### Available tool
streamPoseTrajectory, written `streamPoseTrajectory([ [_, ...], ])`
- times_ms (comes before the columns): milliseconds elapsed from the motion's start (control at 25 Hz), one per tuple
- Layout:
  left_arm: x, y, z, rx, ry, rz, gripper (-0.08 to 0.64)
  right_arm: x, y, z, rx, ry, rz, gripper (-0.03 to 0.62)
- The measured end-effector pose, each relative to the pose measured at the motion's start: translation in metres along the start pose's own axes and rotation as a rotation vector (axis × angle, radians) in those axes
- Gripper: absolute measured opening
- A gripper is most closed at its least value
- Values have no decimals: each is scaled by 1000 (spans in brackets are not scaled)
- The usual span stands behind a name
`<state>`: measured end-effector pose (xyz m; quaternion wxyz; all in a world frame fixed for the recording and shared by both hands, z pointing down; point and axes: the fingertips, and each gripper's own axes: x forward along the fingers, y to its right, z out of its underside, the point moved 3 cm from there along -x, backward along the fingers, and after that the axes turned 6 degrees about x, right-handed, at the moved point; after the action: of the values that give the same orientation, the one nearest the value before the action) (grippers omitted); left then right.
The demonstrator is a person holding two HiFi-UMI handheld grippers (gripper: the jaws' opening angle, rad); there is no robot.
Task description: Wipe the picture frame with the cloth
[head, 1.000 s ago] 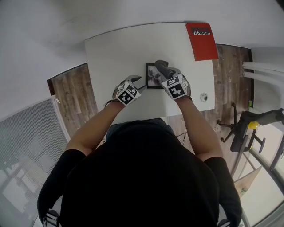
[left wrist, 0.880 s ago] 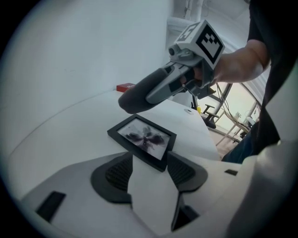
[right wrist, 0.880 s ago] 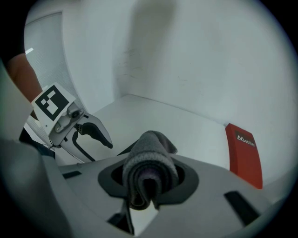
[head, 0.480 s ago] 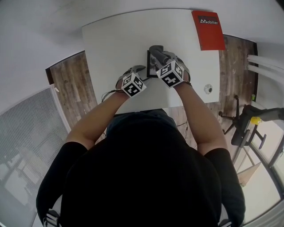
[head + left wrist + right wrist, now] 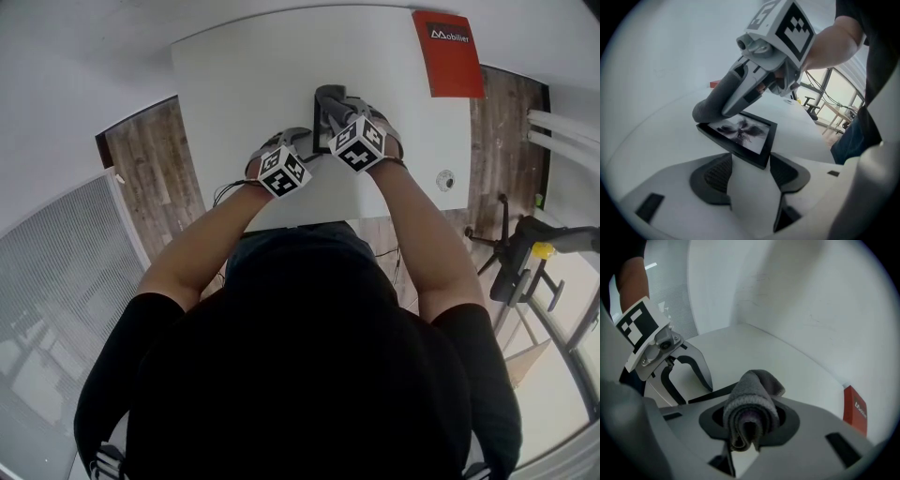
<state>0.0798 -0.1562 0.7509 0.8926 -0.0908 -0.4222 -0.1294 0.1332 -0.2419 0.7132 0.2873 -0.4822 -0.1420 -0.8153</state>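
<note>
Both grippers have dropped closer to the white table (image 5: 234, 75) since a second ago. In the head view, the right gripper (image 5: 330, 101) now covers most of the picture frame (image 5: 318, 139), just above centre. The left gripper (image 5: 300, 139) sits at the frame's left edge, and a red booklet (image 5: 448, 53) lies at upper right.

In the left gripper view, the jaws have just been opening and stand wide apart. The frame's near corner lies between their tips, unpressed. The grey cloth (image 5: 710, 107) rests on the frame's far corner.

In the right gripper view, the jaws are clamped on the folded cloth at centre.
</note>
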Motion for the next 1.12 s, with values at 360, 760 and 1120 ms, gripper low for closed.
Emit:
streamPoseTrajectory([
  [360,0,-1,1,11,-3,7,259,2,-25,16,-20,-40,-59,103],
  [760,0,0,1,10,8,2,259,-7,-43,28,18,-51,-100,103],
  [1120,0,-1,1,6,9,8,250,-16,-67,39,6,-94,-181,104],
])
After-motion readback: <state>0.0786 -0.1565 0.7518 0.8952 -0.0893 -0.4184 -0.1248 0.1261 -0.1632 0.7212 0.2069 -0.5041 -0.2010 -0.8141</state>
